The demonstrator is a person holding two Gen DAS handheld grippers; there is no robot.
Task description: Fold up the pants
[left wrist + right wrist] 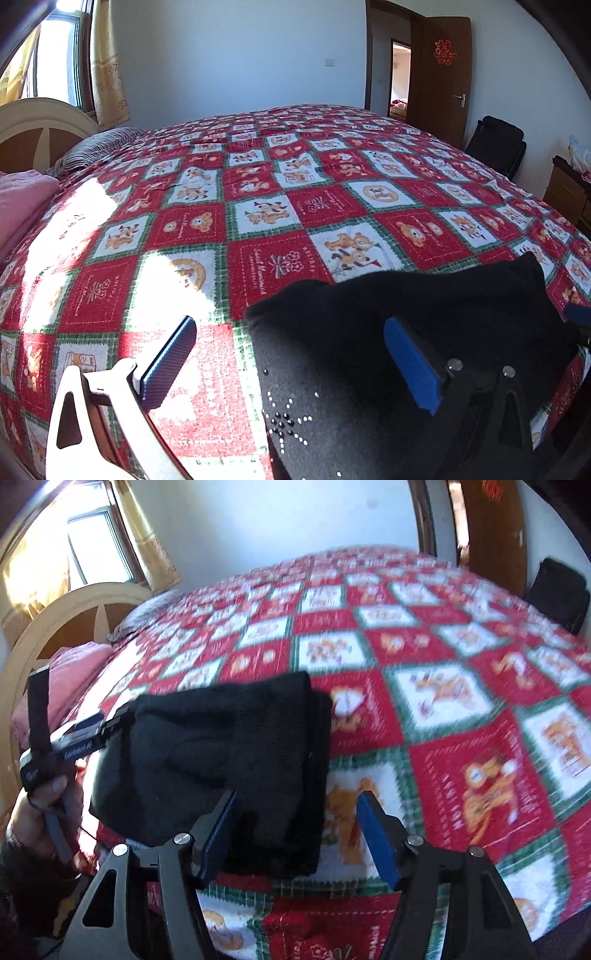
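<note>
Left wrist view first: the left gripper point(288, 354) hangs over the near edge of the bed, its fingers spread wide. The pale finger stands at 7 o'clock over the bare bedspread point(258, 206), and the blue pad point(412, 363) at 5 o'clock sits over the black cloth; nothing is pinched between them.

The pants point(424, 325) lie low right in this view, at about 4 to 5 o'clock, a thick black bundle on the red, white and green checked cover. A spray of small shiny studs point(286, 424) shows on the near flap at 6 o'clock. Far off at 9 o'clock sits a pink pillow point(22, 206).

Over to the right wrist view, which is blurred. The right gripper point(297, 830) has its fingers apart too; the left one overlaps the bundle's near right corner, while the right one stands over bare cover. No cloth is gripped. The pants point(221, 753) sit at centre-left here, folded into a squarish stack with layered edges along the right side. The person's hand point(40, 812) holds the other tool at 8 o'clock.

My read: the folding looks nearly done, both tools letting go. The next move likely calls for patting the stack flat or squaring its edges without dragging the layers apart.
</note>
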